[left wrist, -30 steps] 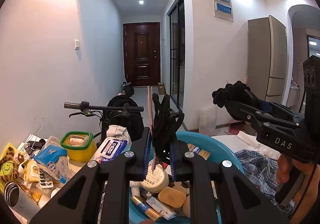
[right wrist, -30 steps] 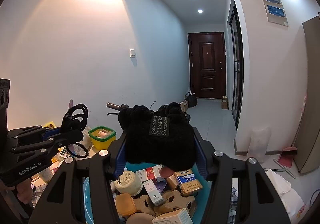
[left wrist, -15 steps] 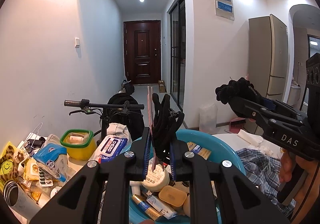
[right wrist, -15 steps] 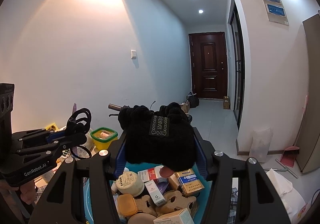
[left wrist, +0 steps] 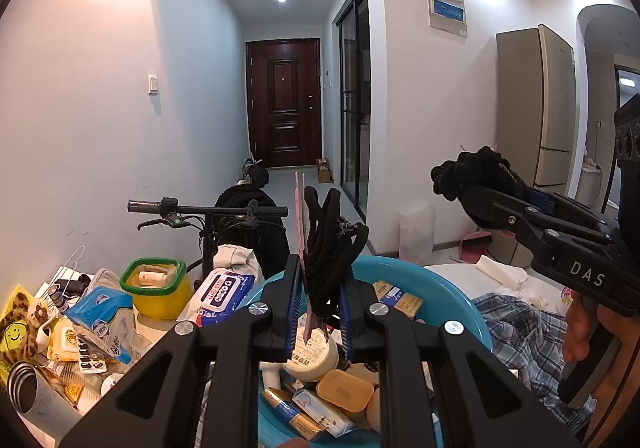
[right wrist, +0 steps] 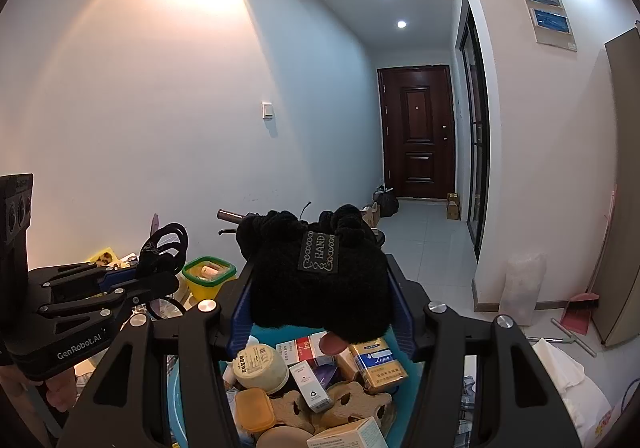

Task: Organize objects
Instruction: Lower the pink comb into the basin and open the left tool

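Hallway behind us: white walls, dark brown door at the far end, grey tile floor. In front, a cluttered desk [left wrist: 452,272] with a round blue plastic basin [left wrist: 416,280] full of small boxes and jars.

Left gripper [left wrist: 318,300] is clamped on a bundle of black looped elastic hair ties [left wrist: 334,244] with a thin pink card [left wrist: 300,215] pressed against them. The bundle stands upright, long axis vertical, sticking out past the fingertips, and sits directly over the basin's near-left rim.

Right gripper [right wrist: 320,304] is closed on a black fuzzy knit item with a sewn "HAND" label [right wrist: 320,272] (glove or hat, can't tell). It bulges out over the fingers and hangs above the basin's contents, roughly over the cream round jar [right wrist: 260,364] and the gold-and-blue cigarette pack [right wrist: 376,362].

Key relation, in our judgement: both loads are already above the basin, well off the desk, so the drop target lies straight below each gripper. The right one is more centred over the basin; the left one is nearer the rim and the yellow tub with green rim [left wrist: 158,288], beside the wet-wipes pack [left wrist: 220,296].

Knit item looks soft and bulky and should fall freely. Hair ties may snag on the ribbed blue finger pads [left wrist: 294,304].
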Motion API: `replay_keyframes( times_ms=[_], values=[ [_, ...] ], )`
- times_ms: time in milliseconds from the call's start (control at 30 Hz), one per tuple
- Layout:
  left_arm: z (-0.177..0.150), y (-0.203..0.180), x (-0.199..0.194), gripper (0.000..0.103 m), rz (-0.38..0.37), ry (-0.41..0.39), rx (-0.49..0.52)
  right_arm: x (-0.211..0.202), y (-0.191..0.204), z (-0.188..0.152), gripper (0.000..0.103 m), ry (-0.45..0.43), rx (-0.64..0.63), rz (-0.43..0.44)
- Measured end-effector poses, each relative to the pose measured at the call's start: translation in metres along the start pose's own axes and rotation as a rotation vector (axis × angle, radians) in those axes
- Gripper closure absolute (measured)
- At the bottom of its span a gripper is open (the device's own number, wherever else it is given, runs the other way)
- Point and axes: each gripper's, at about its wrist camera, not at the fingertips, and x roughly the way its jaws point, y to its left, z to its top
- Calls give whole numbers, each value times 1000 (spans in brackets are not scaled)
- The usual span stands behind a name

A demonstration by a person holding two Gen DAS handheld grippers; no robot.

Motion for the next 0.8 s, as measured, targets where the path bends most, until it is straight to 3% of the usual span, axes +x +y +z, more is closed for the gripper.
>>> replay_keyframes(
  times_ms=[600,667,733,800],
  values=[
    [-9,-1,-7,87,-11,15,4,0,6,-2,47,-1,0,2],
    [-10,0,-9,76,-15,22,-1,0,6,-3,47,-2,2,3],
    [-9,1,-10,15,-24,23,-16,0,6,-3,47,-3,3,2],
    [-7,5,-16,11,-41,0,-47,0,6,-3,47,-3,3,2]
  ],
)
